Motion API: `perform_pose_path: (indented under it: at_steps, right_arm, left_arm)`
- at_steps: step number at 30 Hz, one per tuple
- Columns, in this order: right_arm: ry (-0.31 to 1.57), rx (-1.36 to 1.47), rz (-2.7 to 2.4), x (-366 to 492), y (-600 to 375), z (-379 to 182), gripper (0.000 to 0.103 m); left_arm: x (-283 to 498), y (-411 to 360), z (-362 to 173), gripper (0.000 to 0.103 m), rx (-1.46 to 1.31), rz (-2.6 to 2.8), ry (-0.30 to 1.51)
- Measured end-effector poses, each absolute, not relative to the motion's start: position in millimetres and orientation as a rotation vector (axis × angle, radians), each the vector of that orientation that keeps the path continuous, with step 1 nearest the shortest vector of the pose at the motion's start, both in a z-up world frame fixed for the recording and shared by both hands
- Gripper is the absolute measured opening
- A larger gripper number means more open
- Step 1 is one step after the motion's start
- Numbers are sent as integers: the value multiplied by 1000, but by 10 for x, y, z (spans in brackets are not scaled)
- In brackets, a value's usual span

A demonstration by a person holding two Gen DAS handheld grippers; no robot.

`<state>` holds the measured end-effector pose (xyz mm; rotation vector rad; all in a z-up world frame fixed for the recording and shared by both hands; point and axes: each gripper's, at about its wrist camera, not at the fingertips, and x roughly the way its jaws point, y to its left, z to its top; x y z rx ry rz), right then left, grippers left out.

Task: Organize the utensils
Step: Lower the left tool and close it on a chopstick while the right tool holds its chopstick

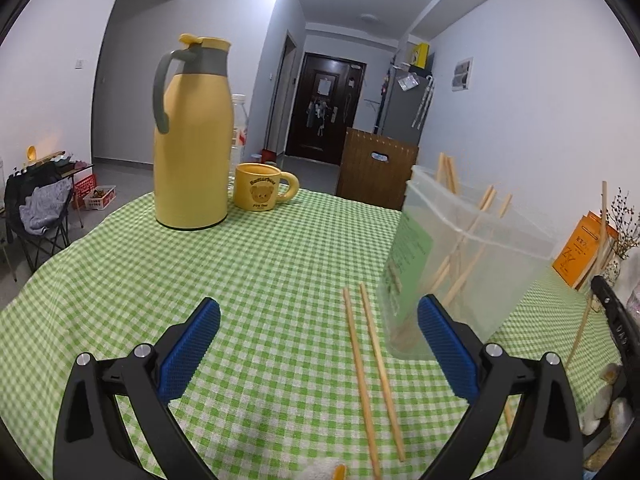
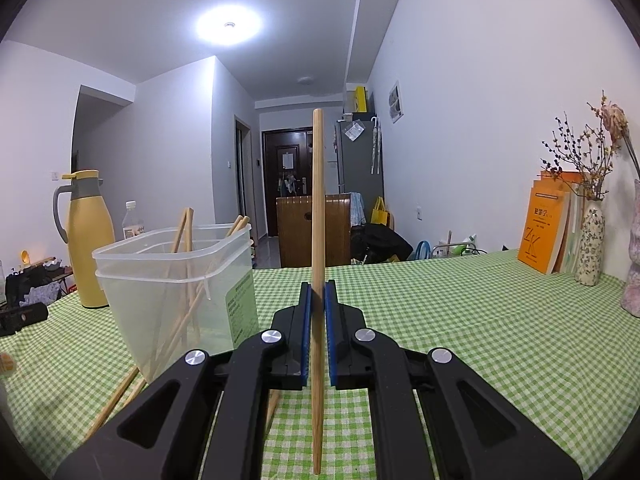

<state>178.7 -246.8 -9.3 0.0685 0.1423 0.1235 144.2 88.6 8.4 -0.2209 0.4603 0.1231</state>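
Note:
My right gripper (image 2: 318, 285) is shut on one wooden chopstick (image 2: 318, 200), which stands nearly upright between the blue pads. To its left stands a clear plastic container (image 2: 176, 280) with several chopsticks leaning inside. In the left wrist view my left gripper (image 1: 318, 304) is open and low over the green checked tablecloth (image 1: 260, 280), with nothing between its fingers. Two loose chopsticks (image 1: 372, 372) lie side by side on the cloth just right of centre between its fingers. The container (image 1: 472, 248) stands right beyond my right-hand fingertip.
A yellow thermos jug (image 1: 192, 140) and a yellow mug (image 1: 260, 192) stand at the far side of the table, a plastic bottle behind them. Orange books (image 2: 544, 232) and a vase of dried flowers (image 2: 590, 244) line the right wall.

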Motion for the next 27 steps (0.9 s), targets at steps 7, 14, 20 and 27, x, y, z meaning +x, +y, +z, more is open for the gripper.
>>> perform_pose_path:
  at_steps: [7, 14, 20, 27]
  right_arm:
    - [144, 91, 123, 1789, -2511, -86, 7]
    - [146, 94, 119, 1780, -2517, -85, 7]
    - [151, 92, 124, 1779, -2501, -89, 7]
    - [158, 85, 129, 1790, -2479, -101, 7]
  left_arm:
    - [1666, 748, 310, 96, -104, 98, 615]
    - [1947, 754, 336, 93, -135, 55, 781]
    - [2245, 746, 138, 78, -184, 42, 948]
    - [2535, 747, -208, 69, -191, 71, 1089]
